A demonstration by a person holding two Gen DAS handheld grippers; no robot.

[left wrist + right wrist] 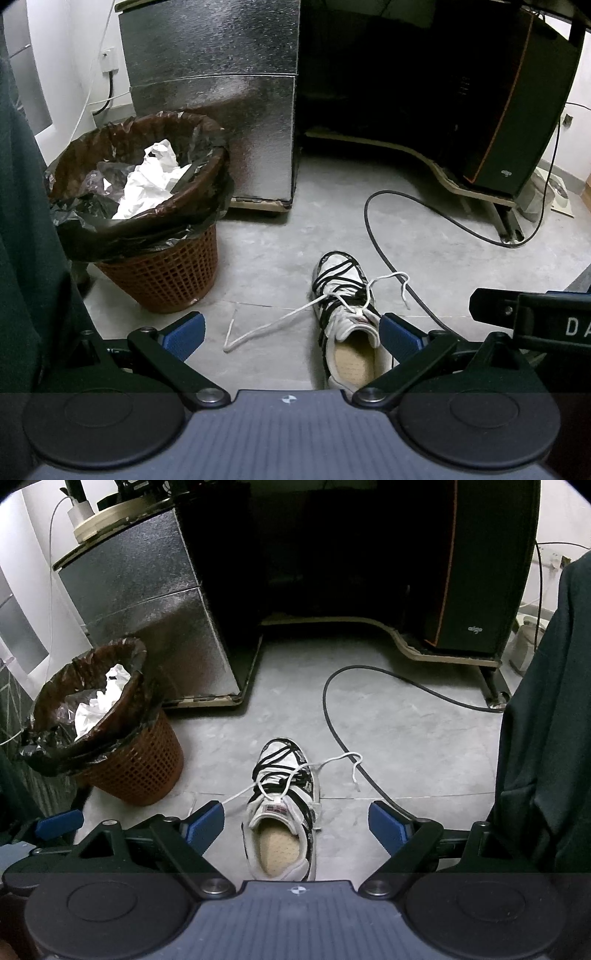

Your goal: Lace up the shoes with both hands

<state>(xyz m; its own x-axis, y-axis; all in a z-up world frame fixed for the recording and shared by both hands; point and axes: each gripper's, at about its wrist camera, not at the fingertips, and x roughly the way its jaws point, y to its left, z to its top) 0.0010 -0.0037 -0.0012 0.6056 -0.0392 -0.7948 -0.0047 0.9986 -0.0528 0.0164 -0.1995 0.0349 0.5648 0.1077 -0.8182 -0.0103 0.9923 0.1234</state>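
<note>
shoe: white-and-black sneaker (pixel 282 812) on grey floor (pixel 406 731); white lace (pixel 280 321) loose both sides
your left gripper (pixel 291 334): jaws wide apart, empty
your right gripper (pixel 295 825): jaws wide apart, empty

Woven plastic basket (pixel 162 280); glossy bin liner (pixel 147 229); matt stone floor (pixel 277 229).

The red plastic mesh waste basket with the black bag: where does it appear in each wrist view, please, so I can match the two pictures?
Left wrist view: the red plastic mesh waste basket with the black bag fills the left-centre, left of the white and black sneaker.
Right wrist view: the basket sits at the far left, looking smaller.
Shared landmark: the silver foil-covered cabinet stands directly behind it in both.
</note>
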